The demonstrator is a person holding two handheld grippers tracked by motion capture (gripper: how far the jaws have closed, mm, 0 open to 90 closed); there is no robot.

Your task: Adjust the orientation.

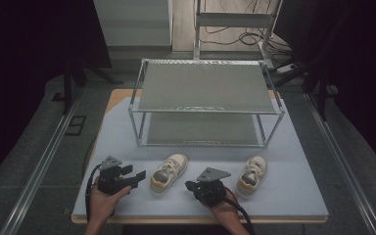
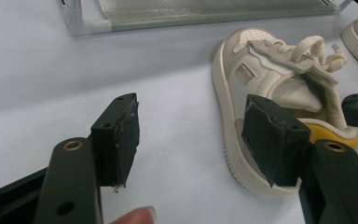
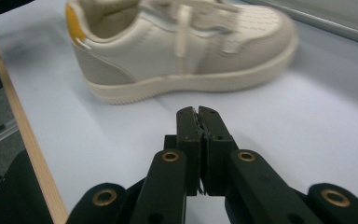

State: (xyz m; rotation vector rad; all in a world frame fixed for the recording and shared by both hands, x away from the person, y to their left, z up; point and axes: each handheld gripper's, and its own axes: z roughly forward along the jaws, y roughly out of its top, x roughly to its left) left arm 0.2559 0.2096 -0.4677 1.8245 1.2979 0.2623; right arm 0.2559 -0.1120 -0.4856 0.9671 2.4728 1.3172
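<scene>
Two small shoes on table before rack; both grippers low at near edge, nothing held.

The table (image 1: 127, 142) carried a two-shelf rack (image 1: 205, 88) at the rear. Left shoe (image 1: 168, 172) lay on the mat between the two grippers, toe toward the rack; right shoe (image 1: 252, 175) lay just right of the right gripper. Left gripper (image 1: 138, 177) sat beside the left shoe, jaws standing apart, nothing between them, one pad (image 2: 272, 135) in front of the shoe's heel. Right gripper (image 3: 198, 122) pointed at the left shoe's side, jaws pressed together, empty, short of the sole.
</scene>
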